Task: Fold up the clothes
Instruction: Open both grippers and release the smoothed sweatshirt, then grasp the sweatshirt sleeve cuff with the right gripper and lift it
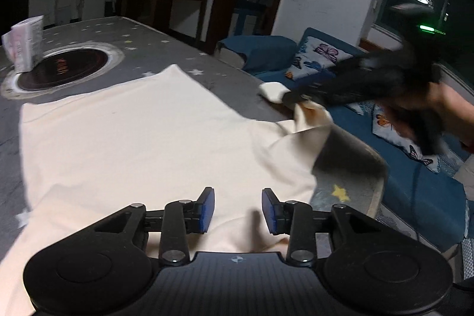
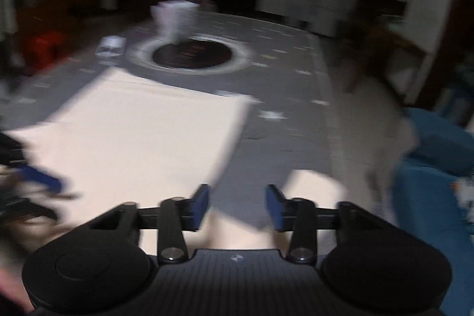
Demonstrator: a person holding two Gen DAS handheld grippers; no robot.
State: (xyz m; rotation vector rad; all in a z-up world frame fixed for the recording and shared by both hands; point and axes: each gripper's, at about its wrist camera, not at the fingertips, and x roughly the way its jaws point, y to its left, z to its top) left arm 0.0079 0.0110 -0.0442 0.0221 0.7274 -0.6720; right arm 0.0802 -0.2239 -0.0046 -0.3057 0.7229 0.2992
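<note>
One cream garment (image 1: 133,144) is lying spread across the grey star-patterned desk (image 1: 177,49), flattened so its edges can be folded over; its right-hand part (image 1: 308,120) is bunching up at the desk's edge. Two tools are working on it. The left tool (image 1: 238,209) is hovering over the near hem with its blue pads spread and only flat cloth showing in the gap, nothing pinched. The right tool (image 2: 238,208) is likewise standing spread, with desk and a little cloth showing between the pads and nothing gripped; in the left wrist view it is a dark blur right at the raised corner, which judging by that is the part being laid over. One round black inset (image 1: 63,67) is sitting in the desk beyond the garment, with one pale packet (image 1: 25,45) standing at its rim
</note>
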